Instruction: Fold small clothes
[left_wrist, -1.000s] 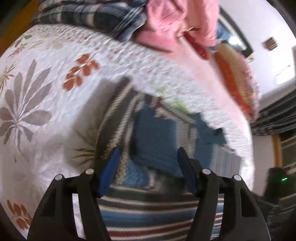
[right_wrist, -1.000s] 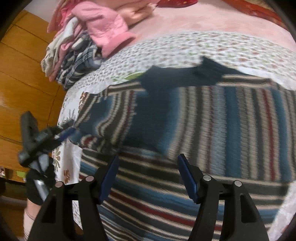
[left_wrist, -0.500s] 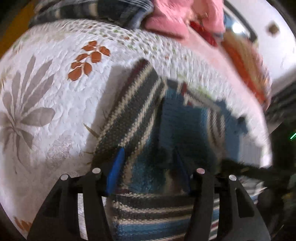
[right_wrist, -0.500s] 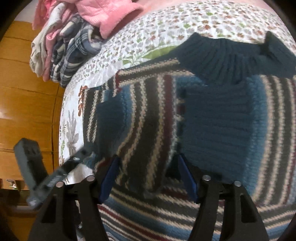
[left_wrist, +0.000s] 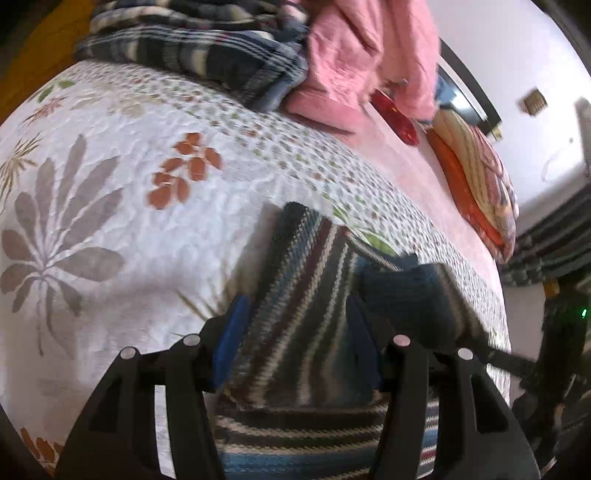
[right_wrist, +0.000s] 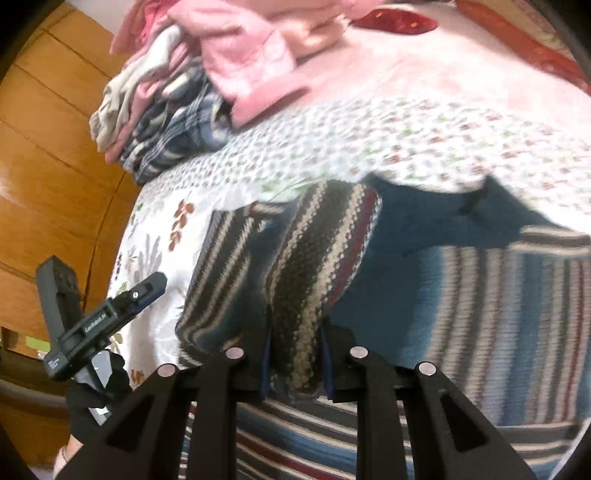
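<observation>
A knitted sweater (left_wrist: 306, 277) striped in blue, black, cream and maroon lies flat on a floral quilt (left_wrist: 110, 184). My left gripper (left_wrist: 297, 332) is open and hovers low over the sweater's left edge, its blue fingers straddling the striped fabric without pinching it. In the right wrist view the sweater (right_wrist: 498, 314) fills the lower right, with its dark teal neck towards the far side. A folded-in striped sleeve (right_wrist: 317, 258) runs down into my right gripper (right_wrist: 295, 354), which is shut on it. The left gripper (right_wrist: 144, 290) shows beside the sweater's left edge.
A heap of plaid and pink clothes (left_wrist: 221, 48) lies at the far end of the bed, also seen as the clothes heap (right_wrist: 177, 110). An orange patterned pillow (left_wrist: 476, 177) lies far right. Wooden panelling (right_wrist: 48, 166) stands left of the bed.
My right gripper has narrowed from wide open to shut on the striped sleeve. The left gripper stayed open and shifted slightly at the sweater's left edge.
</observation>
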